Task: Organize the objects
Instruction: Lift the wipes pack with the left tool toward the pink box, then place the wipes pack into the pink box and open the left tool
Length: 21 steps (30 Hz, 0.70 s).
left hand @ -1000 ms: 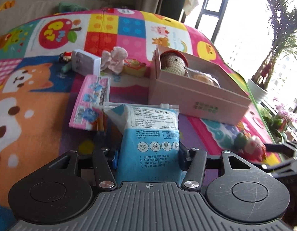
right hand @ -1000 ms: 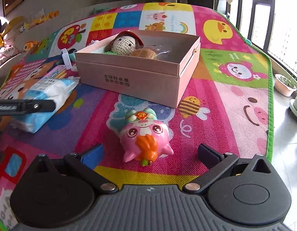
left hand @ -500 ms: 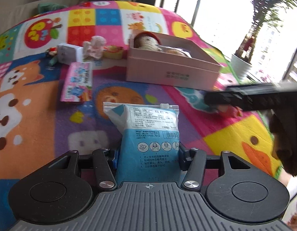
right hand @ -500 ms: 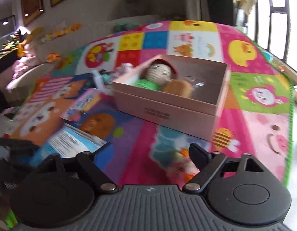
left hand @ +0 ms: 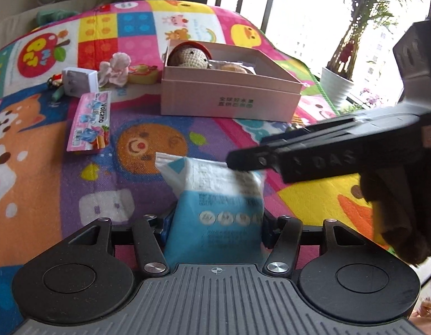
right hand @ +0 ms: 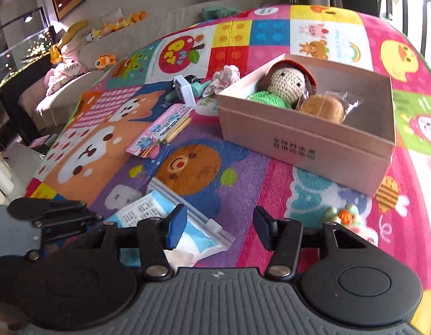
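Note:
My left gripper is shut on a blue and white wipes packet and holds it above the play mat. The packet also shows in the right wrist view, with the left gripper at its near end. My right gripper is open and empty, its left pad over the packet's top edge; it crosses the left wrist view from the right. A pink cardboard box holds a crocheted doll and a wrapped bun.
A pink Volcano snack pack, a white charger, a pink flower toy and a small yellow toy lie left of the box. A pink pig toy lies by my right fingers. A potted plant stands off the mat's right edge.
My left gripper has pulled back and up with the packet. My right gripper has left the pig toy, swung left and come over the packet's top edge, its jaws narrower than before.

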Motion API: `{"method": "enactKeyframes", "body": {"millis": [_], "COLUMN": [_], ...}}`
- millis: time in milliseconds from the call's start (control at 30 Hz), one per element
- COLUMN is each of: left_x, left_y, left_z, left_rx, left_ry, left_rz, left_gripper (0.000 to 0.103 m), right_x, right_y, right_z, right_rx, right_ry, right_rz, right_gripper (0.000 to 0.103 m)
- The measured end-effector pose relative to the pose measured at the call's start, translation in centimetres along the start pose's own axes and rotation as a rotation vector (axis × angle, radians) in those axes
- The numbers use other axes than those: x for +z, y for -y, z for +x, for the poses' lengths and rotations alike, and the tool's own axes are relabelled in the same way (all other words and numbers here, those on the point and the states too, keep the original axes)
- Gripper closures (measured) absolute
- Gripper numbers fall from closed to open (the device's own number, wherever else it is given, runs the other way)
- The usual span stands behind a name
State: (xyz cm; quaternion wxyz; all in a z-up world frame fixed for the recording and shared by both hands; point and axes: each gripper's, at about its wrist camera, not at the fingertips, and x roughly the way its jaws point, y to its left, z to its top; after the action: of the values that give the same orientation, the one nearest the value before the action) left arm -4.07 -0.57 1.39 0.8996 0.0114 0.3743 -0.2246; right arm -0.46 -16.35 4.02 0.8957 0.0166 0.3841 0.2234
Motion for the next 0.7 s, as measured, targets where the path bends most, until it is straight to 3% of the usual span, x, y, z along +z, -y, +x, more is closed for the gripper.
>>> {"method": "enactKeyframes", "body": {"millis": [167, 300, 367, 500, 533, 600, 700], "left_x": [-0.1, -0.1, -0.1, 0.1, 0.3, 1.0, 3.5], "left_y": [0.2, 0.0, 0.1, 0.4, 0.4, 0.6, 0.8], "left_z": [-0.1, -0.2, -0.1, -0.1, -0.3, -0.8, -1.6], "left_rx": [0.014, 0.006, 0.014, 0.016, 0.007, -0.003, -0.010], "left_ry": [0.000, -0.001, 0.000, -0.002, 0.003, 0.034, 0.111], "left_rz": [0.018, 0.010, 0.012, 0.010, 0.008, 0.011, 0.017], "left_gripper": [0.043, 0.043, 0.043, 0.044, 0.044, 0.044, 0.044], "right_x": [-0.3, -1.3, -2.0, -2.9, -3.0, -3.3, -3.4], "right_y": [0.1, 0.8, 1.9, 4.1, 4.5, 5.0, 4.9], "right_z": [-2.4, -5.6, -5.8, -4.1, -3.7, -3.2, -3.3], "right_rx": [-0.033, -0.204, -0.247, -0.293, -0.297, -0.280, -0.263], "right_ry": [0.068, 0.165, 0.141, 0.063, 0.056, 0.045, 0.074], "right_rz": [-0.048, -0.168, -0.189, -0.136, -0.126, -0.104, -0.103], "right_gripper": [0.049, 0.040, 0.033, 0.033, 0.035, 0.053, 0.056]}}
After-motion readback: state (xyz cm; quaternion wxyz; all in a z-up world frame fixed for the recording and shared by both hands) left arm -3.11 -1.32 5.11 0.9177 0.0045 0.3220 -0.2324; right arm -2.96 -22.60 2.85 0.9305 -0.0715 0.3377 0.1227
